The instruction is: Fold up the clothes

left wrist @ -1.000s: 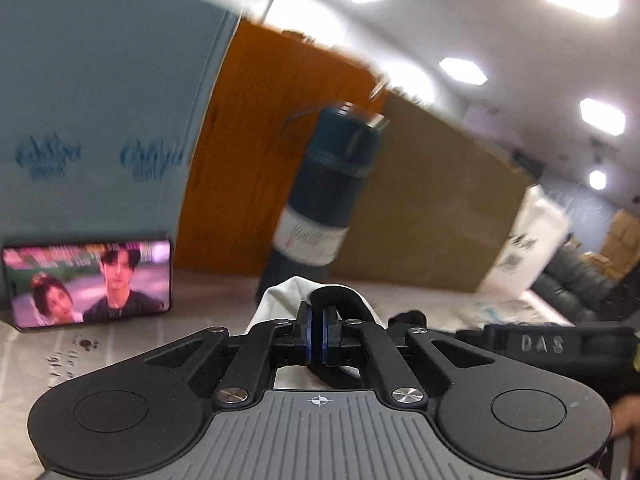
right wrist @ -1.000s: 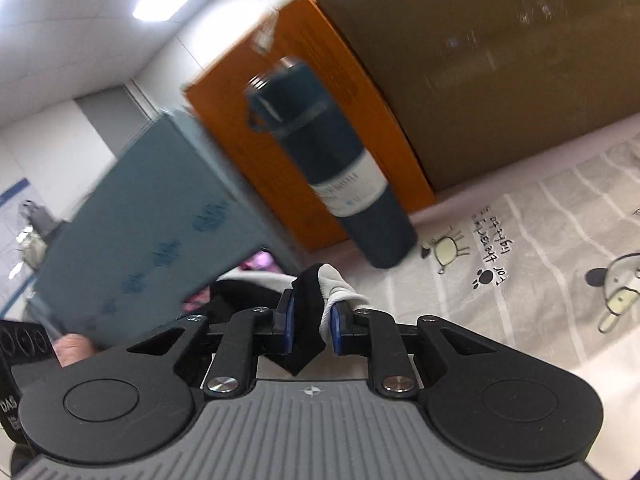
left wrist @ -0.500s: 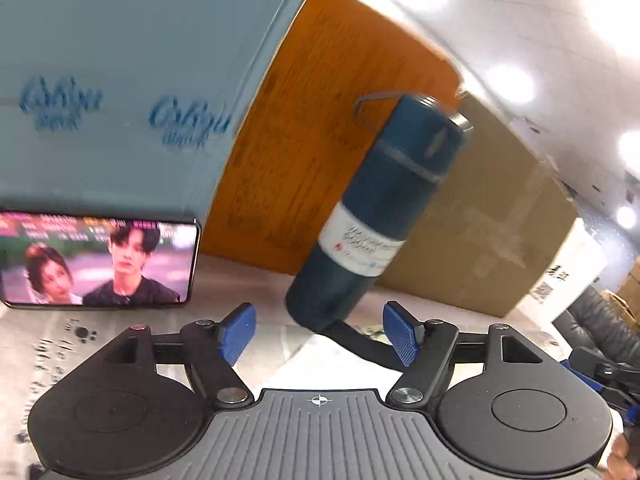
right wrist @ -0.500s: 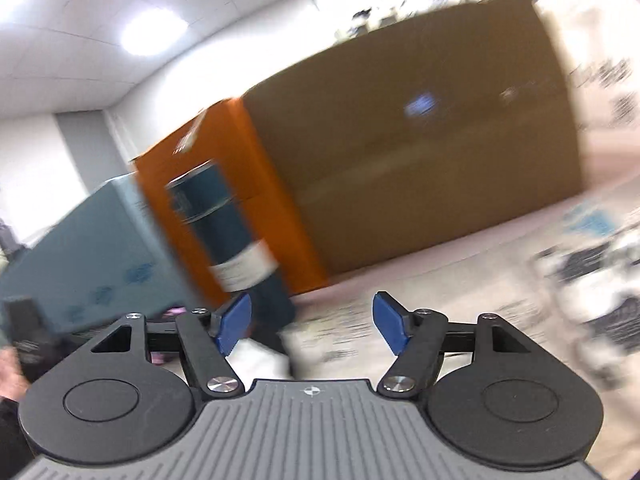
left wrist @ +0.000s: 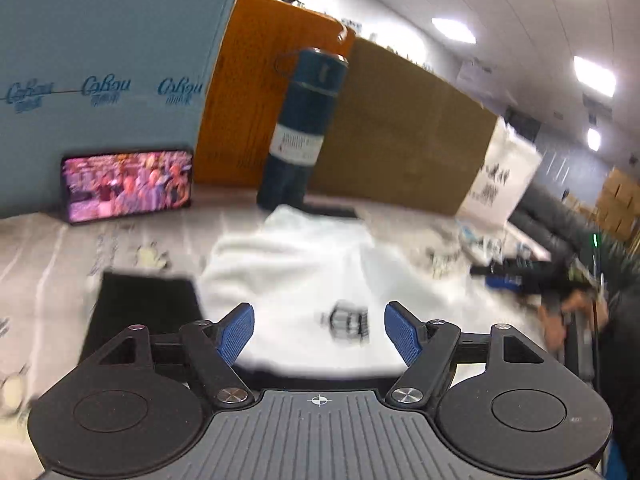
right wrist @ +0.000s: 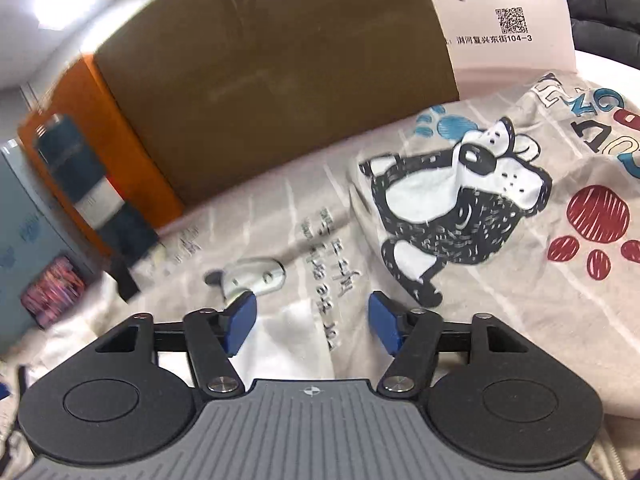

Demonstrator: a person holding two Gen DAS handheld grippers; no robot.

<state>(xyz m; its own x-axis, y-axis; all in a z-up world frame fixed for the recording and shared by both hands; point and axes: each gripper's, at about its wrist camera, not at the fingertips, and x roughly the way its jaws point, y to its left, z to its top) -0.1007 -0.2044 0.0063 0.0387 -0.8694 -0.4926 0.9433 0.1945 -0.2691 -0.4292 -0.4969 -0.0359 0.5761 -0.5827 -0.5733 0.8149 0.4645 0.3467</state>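
A white garment (left wrist: pixel 304 268) with a small dark print and a black sleeve (left wrist: pixel 148 304) lies folded on the printed cloth, just ahead of my left gripper (left wrist: pixel 319 330). That gripper is open and empty above its near edge. My right gripper (right wrist: pixel 312 322) is open and empty over the patterned grey cloth (right wrist: pixel 460 208); a white edge of the garment (right wrist: pixel 292 344) shows under it. The right gripper also shows, blurred, in the left wrist view (left wrist: pixel 520 276).
A dark blue flask (left wrist: pixel 304 128) stands behind the garment. A phone (left wrist: pixel 126 184) playing video leans on a light blue box (left wrist: pixel 104 80). Orange (left wrist: pixel 264 92) and brown (left wrist: pixel 400 136) boxes and a white bag (right wrist: pixel 504 16) line the back.
Both grippers opened and let go of the garment, which now lies on the cloth. Both have pulled back; the right one has swung to the right.
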